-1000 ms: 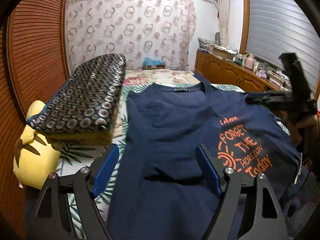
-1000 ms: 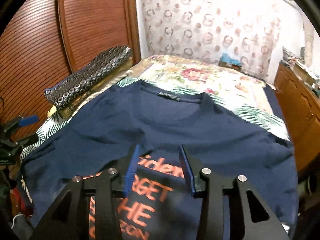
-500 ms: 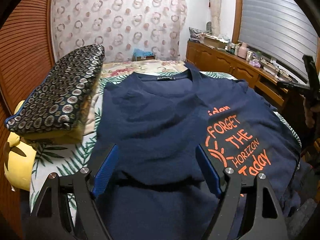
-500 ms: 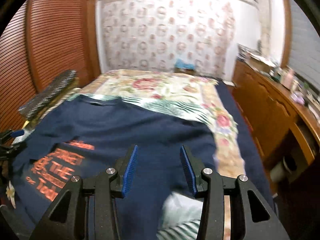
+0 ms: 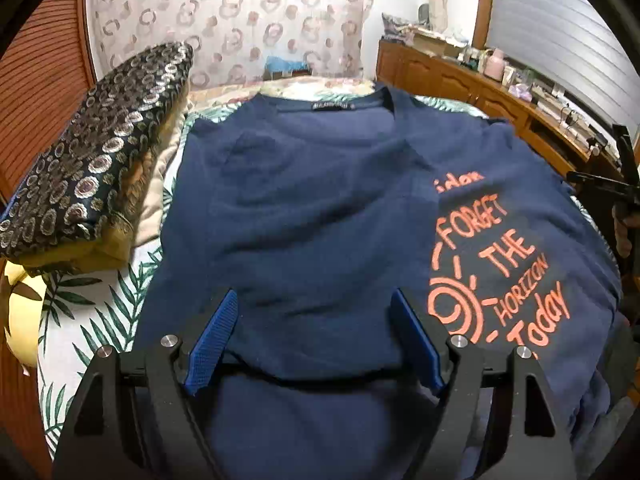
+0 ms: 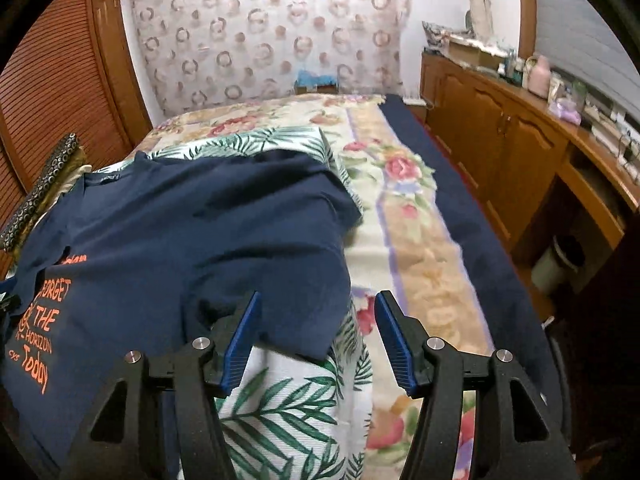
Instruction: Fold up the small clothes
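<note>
Room: bedroom — a bed (image 6: 404, 216) with a flowered cover and a palm-leaf sheet (image 6: 288, 420) is seen, with a wooden cabinet (image 6: 516, 152) along one side and a slatted wooden door (image 5: 36, 92) on the other.
Shirt: a navy T-shirt (image 5: 304, 216) with orange lettering is laid flat on the palm-leaf sheet, collar toward the far wall; one side appears already turned in over the middle, so that part of the print is covered.
Beside the shirt: a dark patterned cushion (image 5: 92, 168) is stacked at the door side of the bed, just beside the shirt's edge.
Left tool (image 5: 312, 340): held wide above the near part of the shirt; nothing is gripped — the cloth is only seen below and between the blue pads.
Right tool (image 6: 318, 340): jaws opening; the shirt's near corner on the cabinet side (image 6: 316, 344) lies below the gap, not pinched.
Step in hand: judged to be the approach to the unfolded sleeve side, early in the fold.
Next move: the right tool would need to be lowered onto that corner and closed on the hem, while the far sleeve (image 6: 336, 200) is watched for dragging; the side could then be carried across.
Risk: the sheet may be pinched together with the cloth.
</note>
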`<state>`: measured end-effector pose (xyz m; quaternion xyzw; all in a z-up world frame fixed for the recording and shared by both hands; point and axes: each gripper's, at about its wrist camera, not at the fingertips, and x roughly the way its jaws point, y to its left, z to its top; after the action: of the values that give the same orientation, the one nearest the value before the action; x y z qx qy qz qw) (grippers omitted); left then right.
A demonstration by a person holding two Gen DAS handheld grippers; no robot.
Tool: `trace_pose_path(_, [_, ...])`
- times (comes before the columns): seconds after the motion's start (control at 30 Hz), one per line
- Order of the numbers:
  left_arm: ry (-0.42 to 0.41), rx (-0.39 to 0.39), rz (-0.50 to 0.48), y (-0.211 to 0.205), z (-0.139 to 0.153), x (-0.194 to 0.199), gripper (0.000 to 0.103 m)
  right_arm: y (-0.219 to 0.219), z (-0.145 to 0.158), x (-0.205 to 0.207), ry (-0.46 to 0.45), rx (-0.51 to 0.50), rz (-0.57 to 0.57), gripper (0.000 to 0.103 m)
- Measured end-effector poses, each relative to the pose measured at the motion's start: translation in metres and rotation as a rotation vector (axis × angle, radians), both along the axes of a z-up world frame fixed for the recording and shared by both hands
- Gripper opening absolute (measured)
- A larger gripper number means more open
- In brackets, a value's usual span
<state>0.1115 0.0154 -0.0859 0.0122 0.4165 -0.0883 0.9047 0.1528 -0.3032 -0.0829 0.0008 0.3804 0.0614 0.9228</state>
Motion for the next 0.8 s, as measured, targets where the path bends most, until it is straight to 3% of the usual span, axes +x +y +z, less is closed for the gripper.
trace_pose_path(0.2, [0.004,0.030,0.011,-0.003,-0.002,0.000,0.081,-0.022,-0.002,0.022,0.067,0.047,0.021,0.060])
trace_pose_path(0.33, [0.009,0.032,0.003,-0.004,-0.002,0.003,0.084,-0.054,0.015,0.026,0.077,0.091,0.040,0.060])
trace_pose_path(0.4, [0.009,0.033,0.005,-0.004,-0.002,0.002,0.084,-0.060,0.019,0.028,0.073,0.090,0.055,0.055])
trace_pose_path(0.5, [0.009,0.033,0.004,-0.004,-0.002,0.002,0.084,-0.057,0.020,0.026,0.065,0.081,0.091,0.039])
trace_pose_path(0.6, [0.009,0.032,0.004,-0.005,-0.002,0.002,0.084,-0.056,0.018,0.025,0.053,0.047,0.081,0.032])
trace_pose_path(0.67, [0.009,0.033,0.004,-0.005,-0.002,0.002,0.084,-0.054,0.020,0.021,0.026,-0.019,0.066,0.015])
trace_pose_path(0.7, [0.009,0.033,0.004,-0.005,-0.002,0.002,0.084,-0.054,0.021,0.020,0.017,-0.047,0.064,0.011])
trace_pose_path(0.8, [0.008,0.029,0.002,-0.005,-0.002,0.002,0.084,-0.054,0.023,0.018,0.009,-0.070,0.071,0.005])
